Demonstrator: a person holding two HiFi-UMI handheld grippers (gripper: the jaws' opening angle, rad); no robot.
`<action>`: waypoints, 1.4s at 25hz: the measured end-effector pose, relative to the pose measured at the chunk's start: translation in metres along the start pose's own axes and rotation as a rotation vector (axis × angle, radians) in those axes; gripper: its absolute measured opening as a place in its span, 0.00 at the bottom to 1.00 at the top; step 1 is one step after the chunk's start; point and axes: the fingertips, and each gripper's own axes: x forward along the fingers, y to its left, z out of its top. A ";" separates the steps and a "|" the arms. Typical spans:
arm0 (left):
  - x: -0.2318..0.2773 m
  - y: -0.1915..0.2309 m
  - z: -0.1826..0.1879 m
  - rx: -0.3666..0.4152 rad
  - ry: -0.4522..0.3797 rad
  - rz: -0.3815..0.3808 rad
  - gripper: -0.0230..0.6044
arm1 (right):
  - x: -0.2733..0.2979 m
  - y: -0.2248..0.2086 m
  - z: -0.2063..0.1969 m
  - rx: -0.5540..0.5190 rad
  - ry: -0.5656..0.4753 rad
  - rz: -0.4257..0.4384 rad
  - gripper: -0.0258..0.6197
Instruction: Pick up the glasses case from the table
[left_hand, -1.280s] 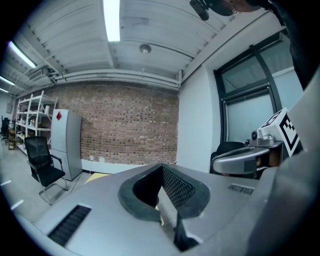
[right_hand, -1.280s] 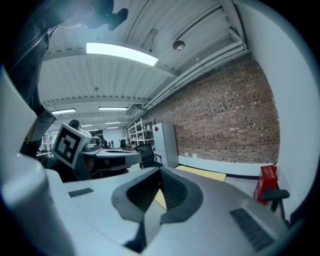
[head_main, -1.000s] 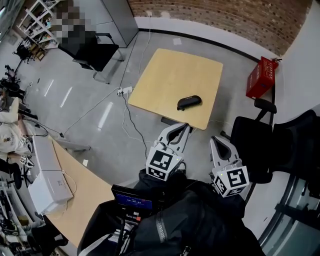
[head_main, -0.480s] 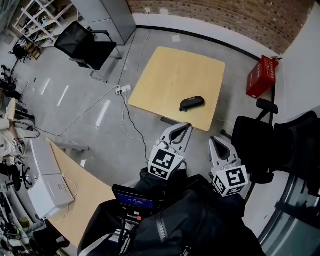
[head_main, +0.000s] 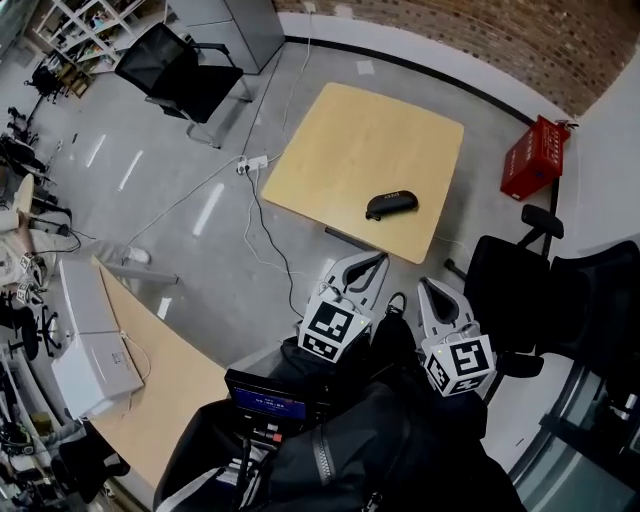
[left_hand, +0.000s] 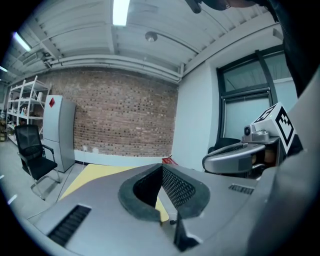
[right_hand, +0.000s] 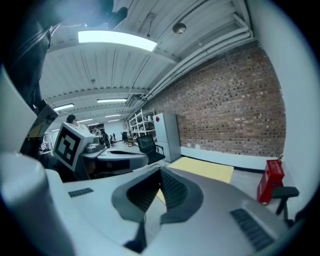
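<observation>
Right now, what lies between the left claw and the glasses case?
Head view: only grey floor and a strip of bare table separate the left claw from the glasses case.

The counter (head_main: 340, 140) looks like pale wood, smooth and not shiny, and the glasses case (head_main: 391, 204) on it is dark and smooth, with a small shine on top. The left gripper (left_hand: 161, 167) and the right gripper (right_hand: 160, 171) have smooth, light grey plastic shells, and their fingers (left_hand: 177, 188) wear dark pads with a rough, dotted skin like rubber. The floor (head_main: 200, 130) is grey, hard and a bit glossy, the wall (head_main: 480, 40) is rough red-brown brick, and the jacket (head_main: 400, 450) is black cloth with a slight sheen.
</observation>
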 end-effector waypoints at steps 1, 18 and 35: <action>0.002 0.004 0.000 -0.001 0.002 0.012 0.04 | 0.005 -0.001 0.001 -0.003 -0.001 0.014 0.05; 0.103 0.047 0.009 0.041 0.105 0.117 0.04 | 0.055 -0.109 0.027 0.026 -0.009 0.099 0.05; 0.177 0.082 -0.076 0.029 0.348 0.100 0.04 | 0.089 -0.206 -0.013 0.111 0.110 0.099 0.05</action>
